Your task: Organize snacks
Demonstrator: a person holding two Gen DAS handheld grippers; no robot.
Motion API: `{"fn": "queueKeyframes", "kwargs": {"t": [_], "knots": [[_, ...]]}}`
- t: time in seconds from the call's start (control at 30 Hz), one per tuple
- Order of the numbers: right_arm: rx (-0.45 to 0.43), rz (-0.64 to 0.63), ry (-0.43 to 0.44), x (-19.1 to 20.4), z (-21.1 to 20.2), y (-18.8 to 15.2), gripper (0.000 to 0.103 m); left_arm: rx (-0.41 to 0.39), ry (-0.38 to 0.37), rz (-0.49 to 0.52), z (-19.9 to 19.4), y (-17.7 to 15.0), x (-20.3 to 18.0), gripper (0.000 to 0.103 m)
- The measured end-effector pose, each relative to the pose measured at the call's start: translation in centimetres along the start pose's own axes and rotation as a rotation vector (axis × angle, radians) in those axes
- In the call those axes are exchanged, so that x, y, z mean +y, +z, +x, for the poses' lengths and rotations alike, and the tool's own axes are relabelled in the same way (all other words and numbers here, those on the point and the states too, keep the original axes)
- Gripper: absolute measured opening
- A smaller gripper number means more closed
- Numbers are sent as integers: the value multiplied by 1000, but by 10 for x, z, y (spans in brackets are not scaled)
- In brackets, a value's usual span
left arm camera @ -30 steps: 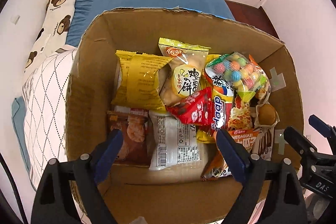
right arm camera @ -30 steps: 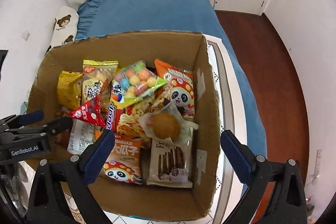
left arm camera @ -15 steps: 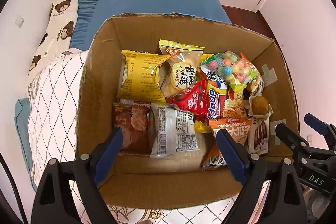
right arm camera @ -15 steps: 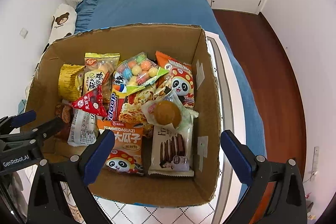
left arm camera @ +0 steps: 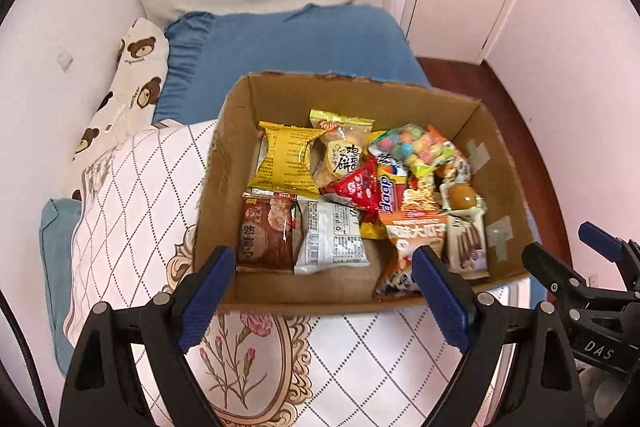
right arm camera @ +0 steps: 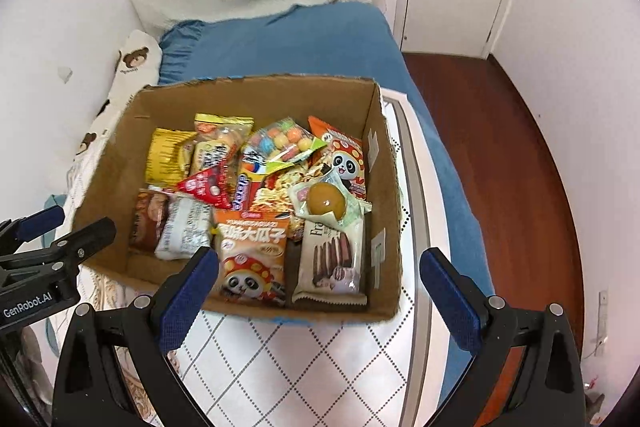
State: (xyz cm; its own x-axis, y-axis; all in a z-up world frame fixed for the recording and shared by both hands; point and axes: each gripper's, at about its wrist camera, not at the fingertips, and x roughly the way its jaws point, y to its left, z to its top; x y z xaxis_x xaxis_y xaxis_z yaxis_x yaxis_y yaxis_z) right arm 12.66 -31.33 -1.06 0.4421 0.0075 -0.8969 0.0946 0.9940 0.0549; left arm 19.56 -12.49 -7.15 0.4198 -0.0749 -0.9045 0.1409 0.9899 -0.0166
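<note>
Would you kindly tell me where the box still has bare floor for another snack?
Free: the cardboard box floor strip along its near wall, below the white packet, left of the orange panda bag. The far edge also looks bare. The right half is piled crowded.

Cardboard box (left arm camera: 502, 163) open-topped, reachable from above; snack packets (right arm camera: 256, 211) crowd floor; bare strip at near wall; quilt (right arm camera: 320, 367) before box unobstructed.
</note>
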Motion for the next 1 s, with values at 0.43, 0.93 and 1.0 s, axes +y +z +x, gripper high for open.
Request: {"fn": "queueKeyframes", "kwargs": {"t": [0.43,0.93,1.0], "knots": [[-183,-10,38,4,-116,-56,103,-204,18,-10,-103,-61,2,91],[-330,-12,7,5,-219,-121,103,-300,22,6,-171,-127,-1,91],[-342,-13,6,6,-228,-127,103,-307,24,6,-176,-133,-3,91]]}}
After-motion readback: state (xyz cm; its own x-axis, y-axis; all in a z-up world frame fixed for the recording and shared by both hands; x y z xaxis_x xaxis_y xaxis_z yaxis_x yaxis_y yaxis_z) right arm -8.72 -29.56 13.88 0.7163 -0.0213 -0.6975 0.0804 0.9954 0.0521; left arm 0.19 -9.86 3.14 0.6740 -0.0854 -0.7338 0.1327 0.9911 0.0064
